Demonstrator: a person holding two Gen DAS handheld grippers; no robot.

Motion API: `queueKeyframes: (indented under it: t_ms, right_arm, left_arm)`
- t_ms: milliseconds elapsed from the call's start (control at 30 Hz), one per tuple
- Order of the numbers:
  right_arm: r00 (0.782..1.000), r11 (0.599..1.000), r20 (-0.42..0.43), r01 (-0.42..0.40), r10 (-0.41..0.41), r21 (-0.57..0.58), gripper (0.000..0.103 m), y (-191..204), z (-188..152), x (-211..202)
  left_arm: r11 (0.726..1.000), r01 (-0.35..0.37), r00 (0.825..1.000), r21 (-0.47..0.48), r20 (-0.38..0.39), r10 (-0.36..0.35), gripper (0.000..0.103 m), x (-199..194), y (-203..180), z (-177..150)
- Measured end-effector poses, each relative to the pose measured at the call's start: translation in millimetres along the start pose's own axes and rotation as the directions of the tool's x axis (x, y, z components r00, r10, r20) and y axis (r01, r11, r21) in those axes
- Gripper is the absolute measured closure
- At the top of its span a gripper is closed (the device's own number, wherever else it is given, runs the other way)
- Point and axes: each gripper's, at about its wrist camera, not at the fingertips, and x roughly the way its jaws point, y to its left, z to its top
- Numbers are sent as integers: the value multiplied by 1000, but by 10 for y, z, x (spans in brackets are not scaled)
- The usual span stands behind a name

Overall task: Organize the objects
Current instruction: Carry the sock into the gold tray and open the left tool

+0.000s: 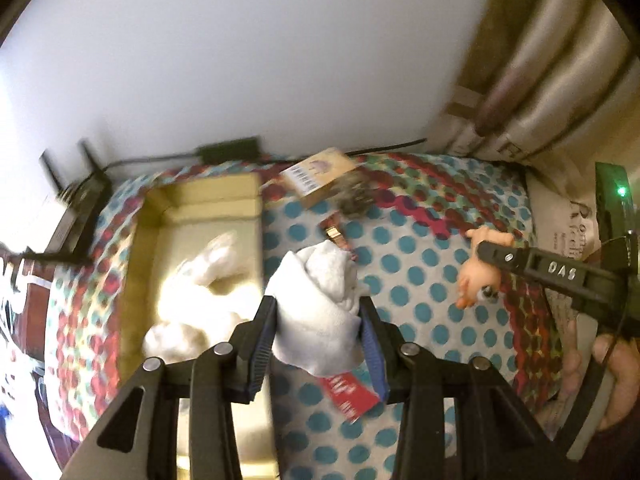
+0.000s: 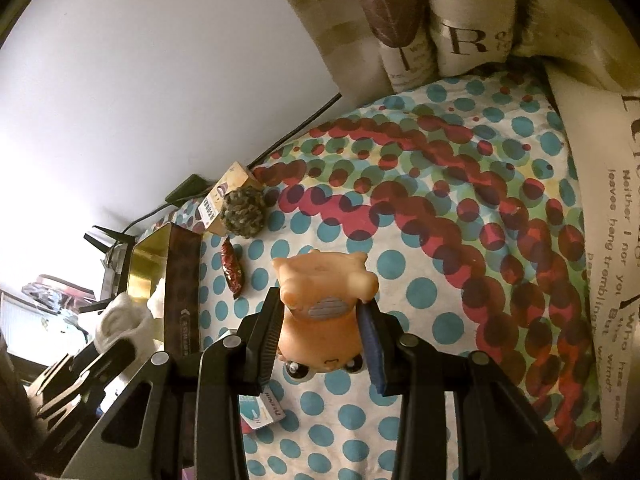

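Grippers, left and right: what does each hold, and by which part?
Left gripper clamps the white rolled cloth at its middle; right gripper clamps the orange toy figure around its body.

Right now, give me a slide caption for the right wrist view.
Right tongs grip an orange toy animal above a polka-dot cloth, the gold-lined box off to the left.

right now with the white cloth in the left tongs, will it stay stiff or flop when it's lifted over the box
Probably floppy: the white cloth bunches in soft folds between the left tongs and bulges out below them. It looks light, so the grip likely holds. A loose end may drag on the cardboard box wall.
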Motion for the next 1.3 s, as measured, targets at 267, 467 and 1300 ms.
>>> queueKeyframes:
  t_ms: [267, 467, 1300]
  right_arm:
    - [1000, 999, -9, -9, 9, -42, 68, 200, -4, 43]
    - [1000, 998, -17, -18, 17, -66, 68, 343, 4, 83]
    - [998, 990, -37, -49, 44, -136, 68, 695, -86, 136]
  left_arm:
    - [994, -49, 998, -95, -51, 44, 62, -218, 692, -458]
    - [993, -31, 994, -111, -109, 19, 62, -127, 840, -783]
    - [977, -20, 990, -214, -138, -10, 58, 103, 1102, -954]
